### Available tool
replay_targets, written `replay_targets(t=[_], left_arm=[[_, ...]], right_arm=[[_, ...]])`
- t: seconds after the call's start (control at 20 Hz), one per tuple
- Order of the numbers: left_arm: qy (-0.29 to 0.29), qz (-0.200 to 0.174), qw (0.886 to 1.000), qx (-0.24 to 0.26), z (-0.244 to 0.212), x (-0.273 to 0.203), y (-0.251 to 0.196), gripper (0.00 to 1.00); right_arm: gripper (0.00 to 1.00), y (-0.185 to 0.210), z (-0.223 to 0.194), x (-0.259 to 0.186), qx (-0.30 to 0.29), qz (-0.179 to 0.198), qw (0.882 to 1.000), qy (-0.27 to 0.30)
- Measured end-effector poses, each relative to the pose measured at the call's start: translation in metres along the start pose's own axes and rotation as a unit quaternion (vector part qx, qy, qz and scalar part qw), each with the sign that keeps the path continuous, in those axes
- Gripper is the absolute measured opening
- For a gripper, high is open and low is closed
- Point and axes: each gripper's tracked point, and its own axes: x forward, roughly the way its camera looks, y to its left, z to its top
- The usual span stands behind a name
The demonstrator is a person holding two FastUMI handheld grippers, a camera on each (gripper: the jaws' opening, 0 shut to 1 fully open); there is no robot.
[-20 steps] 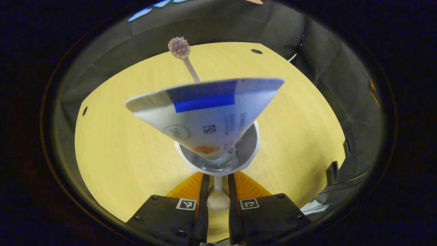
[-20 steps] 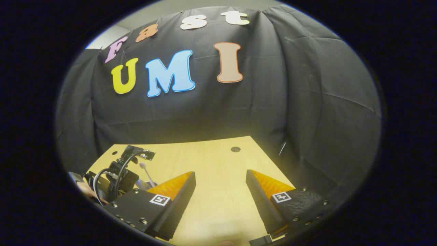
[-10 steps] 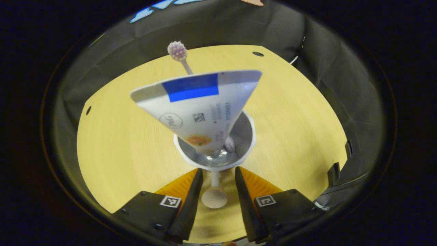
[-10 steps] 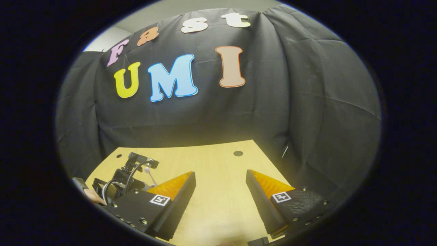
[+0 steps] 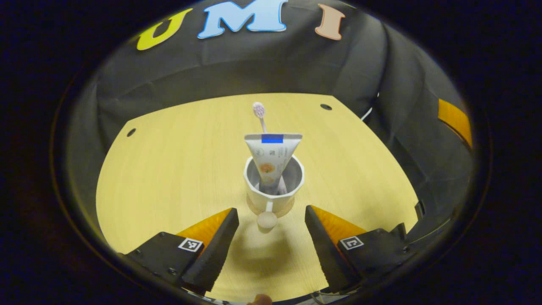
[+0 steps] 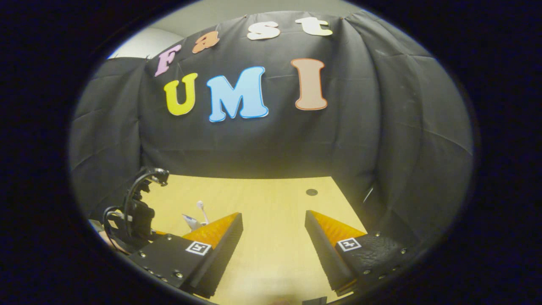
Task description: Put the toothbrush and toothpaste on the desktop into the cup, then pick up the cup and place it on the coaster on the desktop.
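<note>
- Left gripper view: the cup point(image 5: 274, 186) stands on its coaster point(image 5: 271, 208), toothbrush point(image 5: 259, 111) and toothpaste point(image 5: 272, 156) upright inside.
- My left gripper point(image 5: 271, 228) is spread wide, empty, just short of the handle.
- My right gripper point(image 6: 273, 235) hangs wide, empty, over the desk point(image 6: 271, 199).
- I judge placing done; back straight off, clear of the handle.

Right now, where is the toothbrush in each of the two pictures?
Left gripper view: the toothbrush stands in the cup at the middle, behind the toothpaste.
Right gripper view: its head pokes up at lower left.
Shared landmark: the dark hole in the desktop.
</note>
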Motion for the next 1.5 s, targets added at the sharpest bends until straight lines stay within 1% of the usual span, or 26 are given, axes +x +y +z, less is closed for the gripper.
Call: replay_targets(t=[0.15,0.2,0.3,0.35,0.55,0.6,0.7,0.75,0.8,0.85,0.9,0.95,1.05,1.15,1.35,1.4,1.45,1.5], left_arm=[[-0.077,0.029,0.997,-0.012,0.025,-0.032,0.016,1.00],[-0.100,0.036,0.994,-0.016,0.032,-0.041,0.021,1.00],[-0.143,0.046,0.988,-0.028,0.049,-0.052,0.022,1.00],[-0.167,0.050,0.984,-0.032,0.056,-0.062,0.024,1.00],[-0.262,0.074,0.961,-0.036,0.098,-0.110,0.038,1.00],[-0.286,0.079,0.954,-0.035,0.111,-0.123,0.041,1.00],[-0.331,0.082,0.940,-0.027,0.137,-0.144,0.044,1.00],[-0.348,0.081,0.934,-0.022,0.143,-0.151,0.045,1.00],[-0.361,0.078,0.929,-0.022,0.150,-0.157,0.046,0.99],[-0.367,0.070,0.927,-0.023,0.154,-0.161,0.045,1.00],[-0.373,0.065,0.925,-0.023,0.157,-0.165,0.043,1.00],[-0.378,0.064,0.923,-0.020,0.157,-0.172,0.042,1.00],[-0.390,0.069,0.918,-0.014,0.164,-0.181,0.049,1.00],[-0.409,0.073,0.909,-0.008,0.174,-0.190,0.051,1.00],[-0.428,0.085,0.900,-0.001,0.182,-0.200,0.053,0.99],[-0.430,0.087,0.899,-0.001,0.183,-0.199,0.051,0.99],[-0.432,0.090,0.897,0.001,0.182,-0.200,0.048,0.99],[-0.436,0.095,0.895,0.004,0.184,-0.201,0.046,0.99]], right_arm=[[0.93,0.012,0.003,-0.004,-0.010,0.028,1.000,-0.001],[0.88,0.013,0.004,-0.006,-0.015,0.029,0.999,-0.004],[0.88,0.013,0.005,-0.011,-0.025,0.025,0.999,-0.010],[0.93,0.015,0.008,-0.016,-0.030,0.024,0.999,-0.016],[0.93,0.013,0.027,-0.028,-0.055,0.001,0.997,-0.052],[0.88,0.015,0.033,-0.031,-0.057,-0.003,0.996,-0.062],[0.88,0.019,0.043,-0.035,-0.058,-0.008,0.995,-0.076],[0.93,0.022,0.047,-0.036,-0.056,-0.009,0.995,-0.081],[0.92,0.025,0.048,-0.035,-0.059,-0.008,0.995,-0.083],[0.93,0.027,0.051,-0.035,-0.067,-0.011,0.994,-0.087],[0.88,0.028,0.056,-0.036,-0.072,-0.011,0.993,-0.092],[0.93,0.032,0.059,-0.036,-0.073,-0.010,0.993,-0.094],[0.92,0.036,0.064,-0.034,-0.075,-0.008,0.992,-0.099],[0.92,0.036,0.072,-0.033,-0.079,-0.008,0.991,-0.109],[0.92,0.033,0.083,-0.027,-0.075,-0.003,0.990,-0.121],[0.92,0.029,0.085,-0.025,-0.075,-0.005,0.989,-0.124],[0.88,0.024,0.087,-0.026,-0.077,-0.010,0.989,-0.128],[0.90,0.017,0.090,-0.026,-0.083,-0.018,0.987,-0.135]])
